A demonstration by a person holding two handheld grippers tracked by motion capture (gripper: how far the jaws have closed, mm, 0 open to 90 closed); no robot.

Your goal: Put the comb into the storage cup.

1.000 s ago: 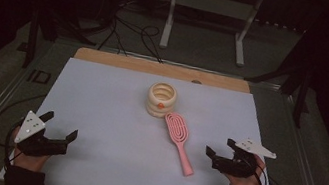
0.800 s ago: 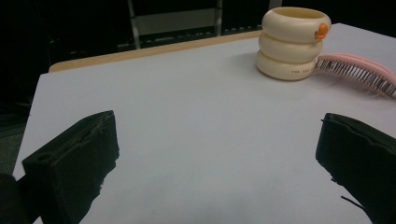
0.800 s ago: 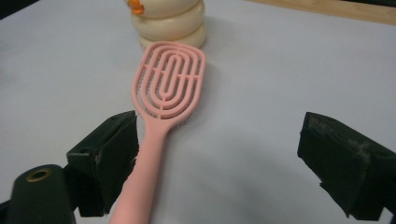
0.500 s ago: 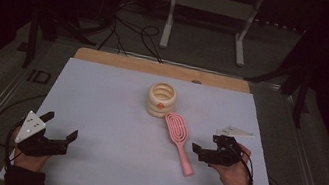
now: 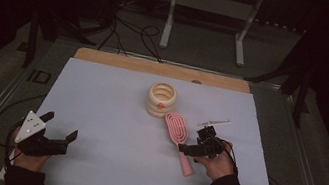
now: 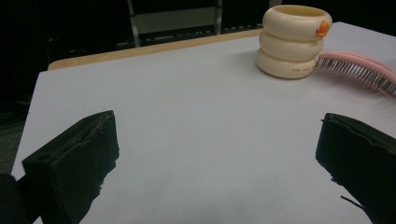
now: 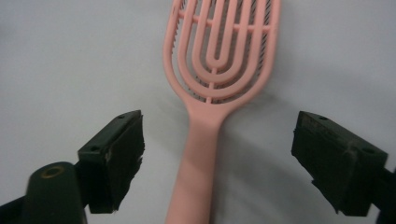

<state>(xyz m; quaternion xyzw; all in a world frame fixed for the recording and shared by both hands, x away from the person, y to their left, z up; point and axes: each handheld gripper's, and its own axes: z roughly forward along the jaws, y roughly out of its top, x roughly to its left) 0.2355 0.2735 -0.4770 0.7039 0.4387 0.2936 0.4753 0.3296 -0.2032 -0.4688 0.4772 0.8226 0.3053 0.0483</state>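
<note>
pink hairbrush [image 7: 212, 93] | smooth plastic, looped oval head, straight handle

Jaws wide apart, cream ring stack [image 6: 294, 41], pink hairbrush [image 6: 359, 71], white table [image 6: 196, 116]

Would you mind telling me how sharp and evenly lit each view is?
High view: white table bright, surroundings nearly black. Left gripper view: cream ring stack sharp. Right gripper view: pink brush slightly soft, casting a faint shadow to its right.

White-covered table [image 5: 101, 97] — pink brush [image 5: 179, 138], cream ringed holder [image 5: 161, 99]
</note>
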